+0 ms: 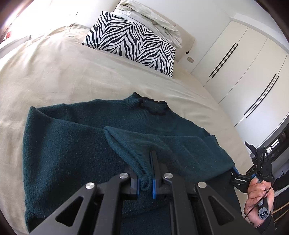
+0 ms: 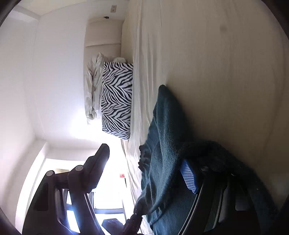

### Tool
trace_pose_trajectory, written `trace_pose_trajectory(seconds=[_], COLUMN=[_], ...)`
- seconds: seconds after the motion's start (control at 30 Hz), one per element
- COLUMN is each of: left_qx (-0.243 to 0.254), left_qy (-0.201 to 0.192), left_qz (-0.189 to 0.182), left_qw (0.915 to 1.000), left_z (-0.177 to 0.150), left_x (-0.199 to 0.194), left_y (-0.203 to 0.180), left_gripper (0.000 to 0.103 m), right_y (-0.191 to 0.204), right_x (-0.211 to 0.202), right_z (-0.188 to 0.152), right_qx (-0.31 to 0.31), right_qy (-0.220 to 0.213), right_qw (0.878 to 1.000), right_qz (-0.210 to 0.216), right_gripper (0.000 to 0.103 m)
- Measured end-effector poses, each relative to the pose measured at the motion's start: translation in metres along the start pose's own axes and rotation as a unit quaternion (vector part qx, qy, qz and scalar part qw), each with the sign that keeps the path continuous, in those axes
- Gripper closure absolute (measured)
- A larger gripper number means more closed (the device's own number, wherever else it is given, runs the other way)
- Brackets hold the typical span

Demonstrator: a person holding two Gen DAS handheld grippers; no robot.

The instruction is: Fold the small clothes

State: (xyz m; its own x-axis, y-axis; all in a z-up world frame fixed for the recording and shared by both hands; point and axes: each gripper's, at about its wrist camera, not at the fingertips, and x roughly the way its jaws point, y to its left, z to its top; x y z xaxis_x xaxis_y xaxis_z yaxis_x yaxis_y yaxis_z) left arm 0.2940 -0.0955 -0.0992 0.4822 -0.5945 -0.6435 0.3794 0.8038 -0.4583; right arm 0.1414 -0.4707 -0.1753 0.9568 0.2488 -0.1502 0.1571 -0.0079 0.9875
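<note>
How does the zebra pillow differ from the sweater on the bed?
The zebra pillow has a black and white stripe pattern; the sweater is plain dark teal. The pillow leans up near the head of the bed; the sweater lies spread flat nearer the cameras. No claw touches the pillow; the left claw pinches a fold of the sweater. Both rest on the beige sheet.

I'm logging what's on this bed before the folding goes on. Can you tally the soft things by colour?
Dark teal: 1, the sweater
Black-and-white zebra: 1, the pillow
Off-white: 1, the crumpled bedding behind it
Total: 3
</note>
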Motion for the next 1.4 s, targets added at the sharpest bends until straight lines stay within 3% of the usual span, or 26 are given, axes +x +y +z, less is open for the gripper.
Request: trace_pose_trajectory(seconds=[0.27,0.53,0.63,0.73,0.87,0.97,1.13,1.27,1.4], left_qx=[0.0,-0.001,-0.016,-0.024,-0.024,-0.028,-0.043,-0.047,-0.055], left_qy=[0.027,0.035,0.035,0.038,0.034,0.026,0.005,-0.001,-0.006], left_qz=[0.011,0.013,0.0,-0.01,-0.013,-0.019,-0.057,-0.055,-0.054], left_qw=[0.9996,0.9993,0.9992,0.9989,0.9991,0.9991,0.9974,0.9974,0.997], left_z=[-0.014,-0.025,-0.027,-0.029,-0.032,-0.035,-0.042,-0.044,-0.043], left_x=[0.017,0.019,0.016,0.01,0.003,0.002,0.001,0.002,0.003], left_y=[0.007,0.014,0.019,0.02,0.019,0.022,0.036,0.039,0.042], left_gripper=[0.092,0.085,0.085,0.078,0.065,0.064,0.064,0.067,0.072], right_y=[-0.016,-0.014,-0.008,0.002,0.033,0.057,0.07,0.056,0.03], right_x=[-0.016,-0.012,-0.022,-0.047,-0.069,-0.053,0.023,0.079,0.094], right_z=[0.007,0.002,-0.004,-0.01,-0.006,0.004,0.027,0.047,0.06], right_qx=[-0.002,-0.036,-0.056,-0.083,-0.13,-0.16,-0.164,-0.15,-0.121], right_qy=[-0.014,0.004,0.015,0.012,0.0,0.022,0.109,0.142,0.153], right_qw=[1.0,0.999,0.996,0.99,0.985,0.982,0.976,0.972,0.974], right_qz=[0.0,-0.038,-0.073,-0.111,-0.111,-0.099,-0.09,-0.111,-0.119], right_gripper=[0.032,0.032,0.03,0.028,0.028,0.028,0.028,0.028,0.03])
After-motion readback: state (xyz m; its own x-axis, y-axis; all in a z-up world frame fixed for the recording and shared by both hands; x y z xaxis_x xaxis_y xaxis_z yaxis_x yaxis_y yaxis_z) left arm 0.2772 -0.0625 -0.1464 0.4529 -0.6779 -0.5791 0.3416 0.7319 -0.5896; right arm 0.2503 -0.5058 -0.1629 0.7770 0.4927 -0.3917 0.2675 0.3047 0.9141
